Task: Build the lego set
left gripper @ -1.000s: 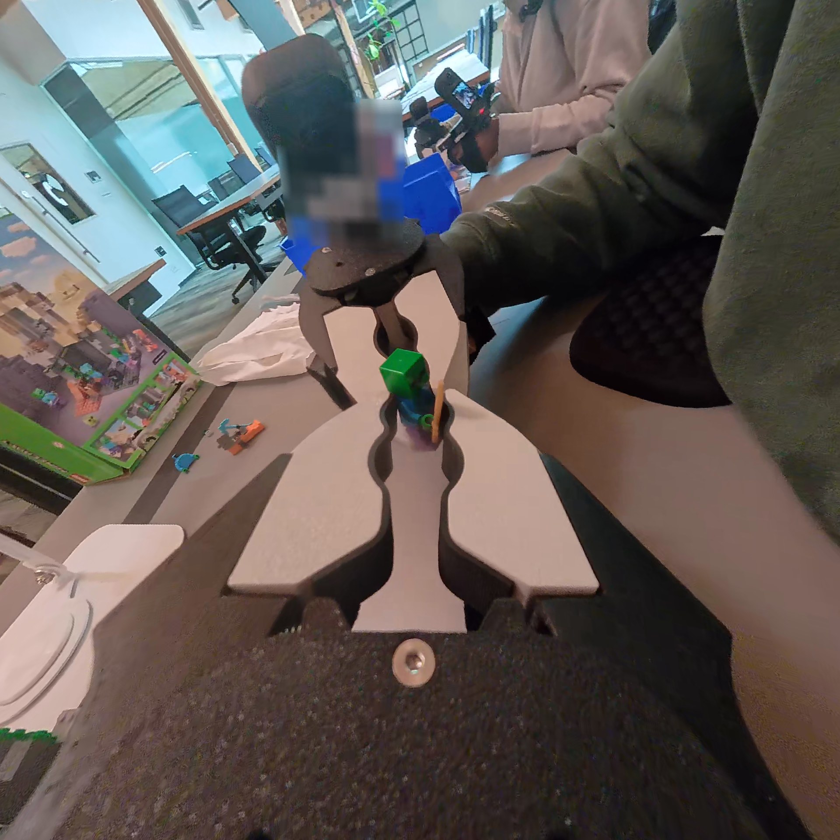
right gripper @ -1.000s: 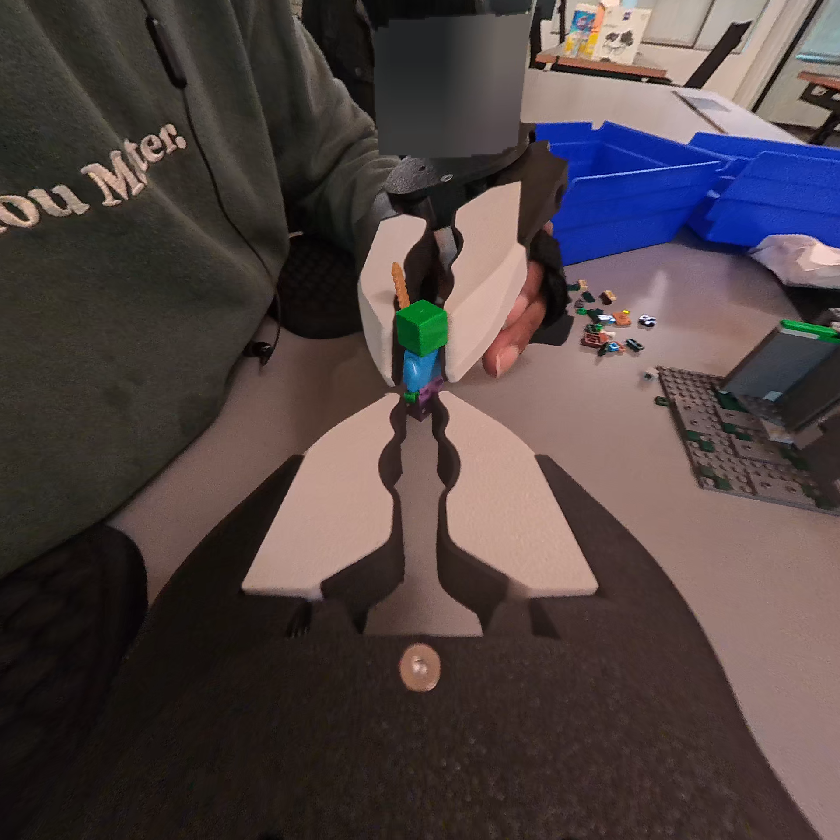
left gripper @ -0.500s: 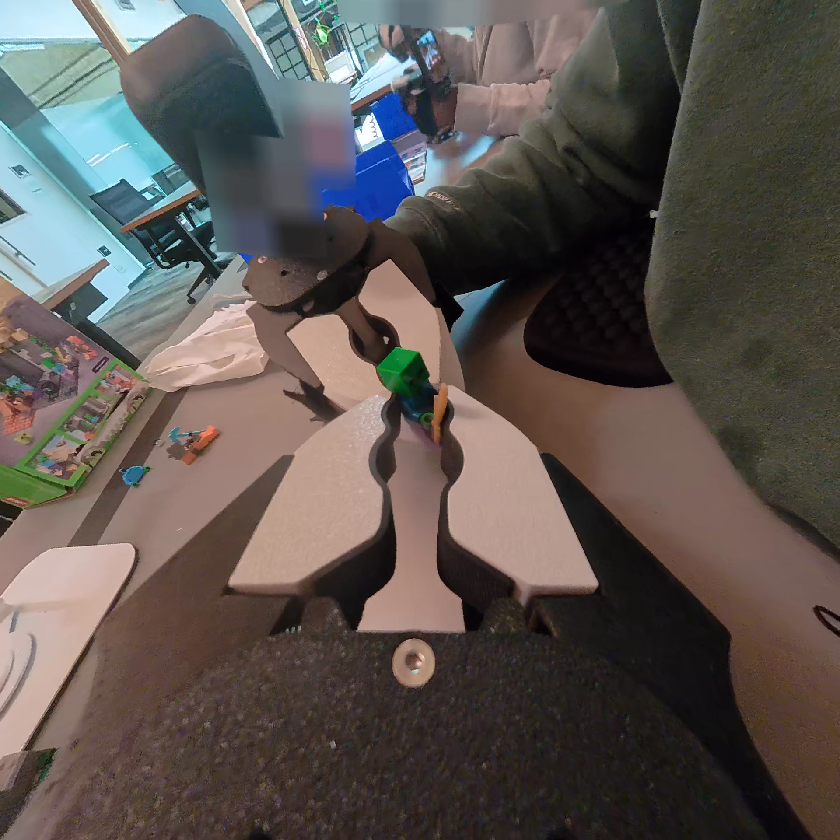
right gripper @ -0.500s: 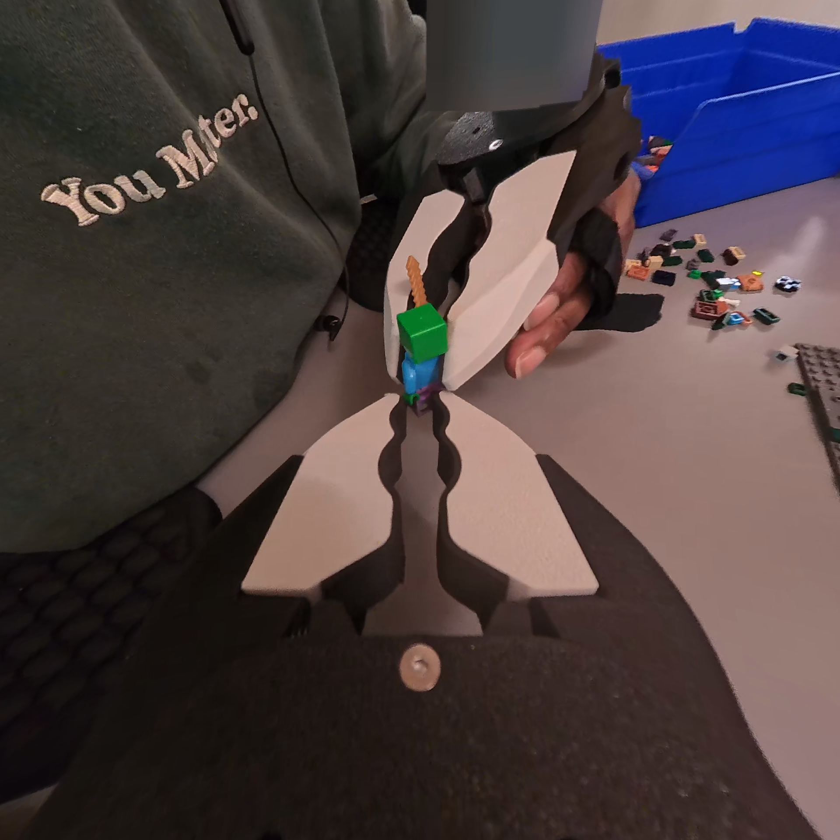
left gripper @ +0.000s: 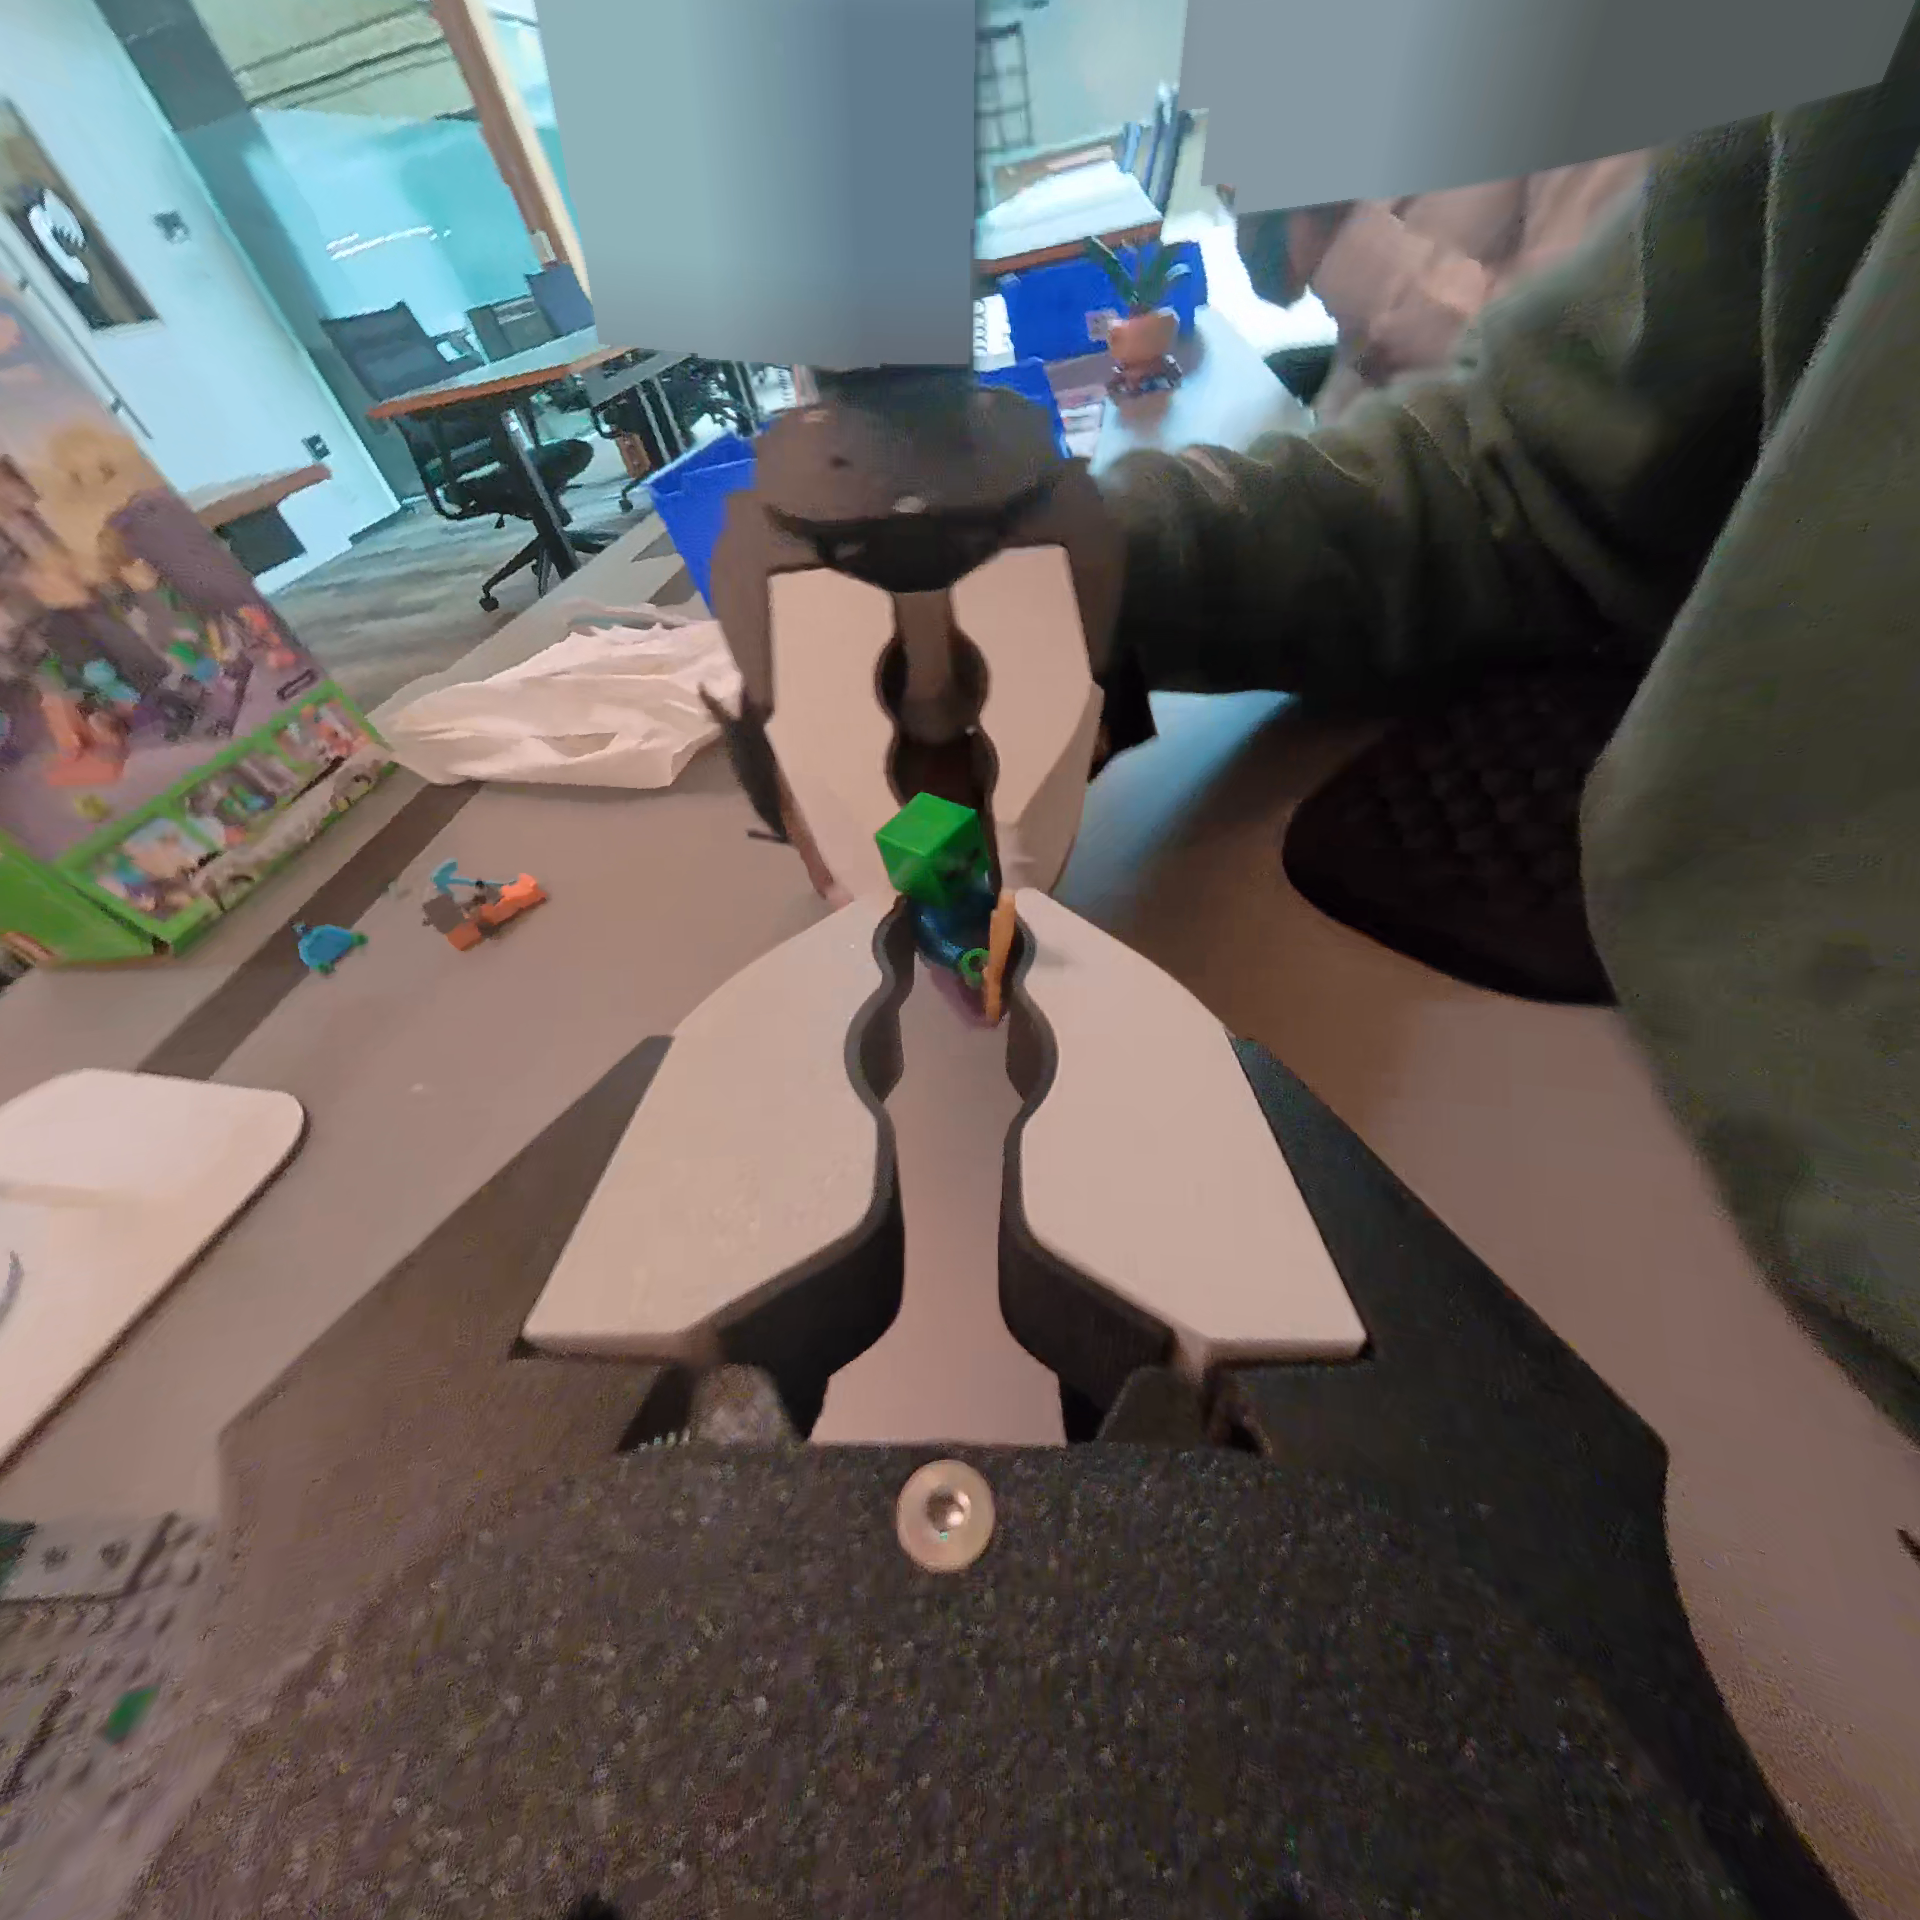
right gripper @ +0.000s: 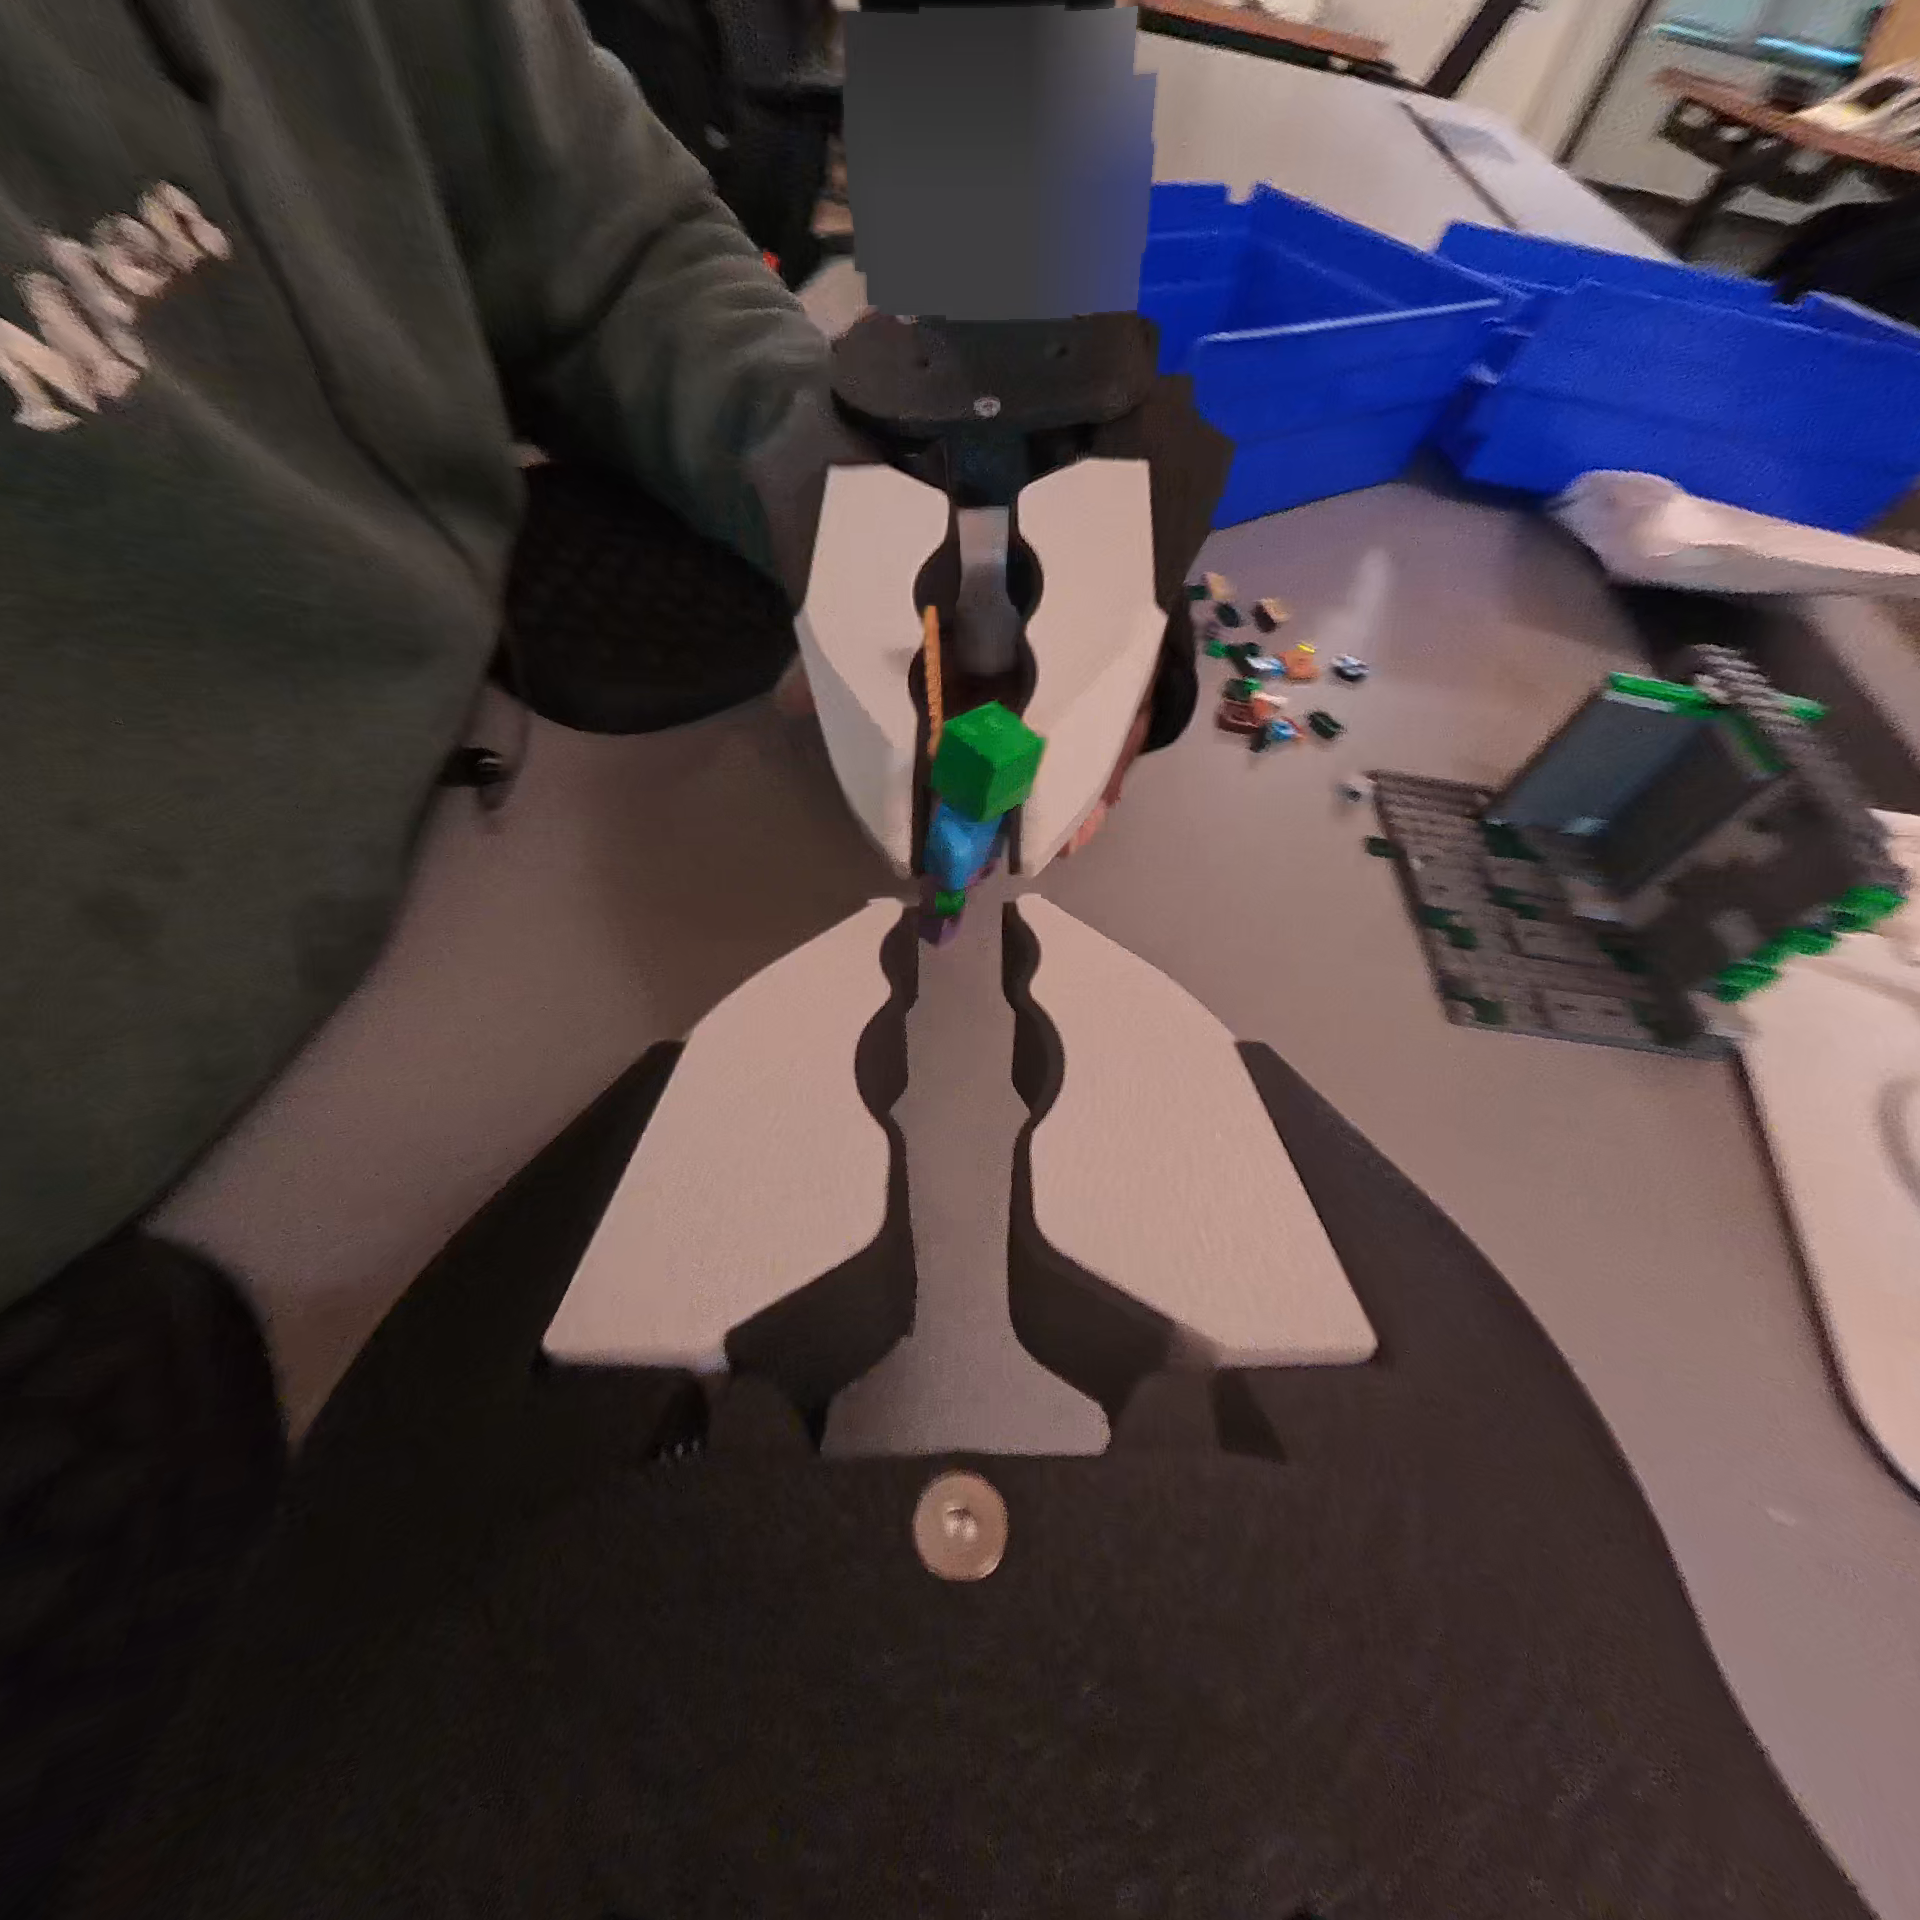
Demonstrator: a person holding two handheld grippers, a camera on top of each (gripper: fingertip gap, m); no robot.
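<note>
A minifigure with a green cube head (left gripper: 928, 844), blue torso and purple legs hangs between my two grippers, which meet tip to tip above the grey table. My left gripper (left gripper: 952, 928) is shut on its torso, with its orange sword (left gripper: 997, 956) beside the right fingertip. My right gripper (right gripper: 952, 910) is shut on the purple legs (right gripper: 943, 925). In the right wrist view the figure's head (right gripper: 985, 761) and the sword (right gripper: 932, 665) stand in front of the left gripper (right gripper: 966, 847). In the left wrist view the right gripper (left gripper: 935, 883) is behind the head.
The part-built grey model on its baseplate (right gripper: 1621, 894), loose pieces (right gripper: 1268, 675) and blue bins (right gripper: 1558, 353) lie on one side. The set's box (left gripper: 156, 727), a white bag (left gripper: 582, 707), small pieces (left gripper: 483, 904) and a white pad (left gripper: 104, 1195) lie on the other. A person's green sleeve (left gripper: 1455, 540) is close. My left and right fingertips are right by each other.
Both grippers have swung together with the minifigure between them; the background has shifted and the grey model is back in the right wrist view. The hold on the figure looks the same.
</note>
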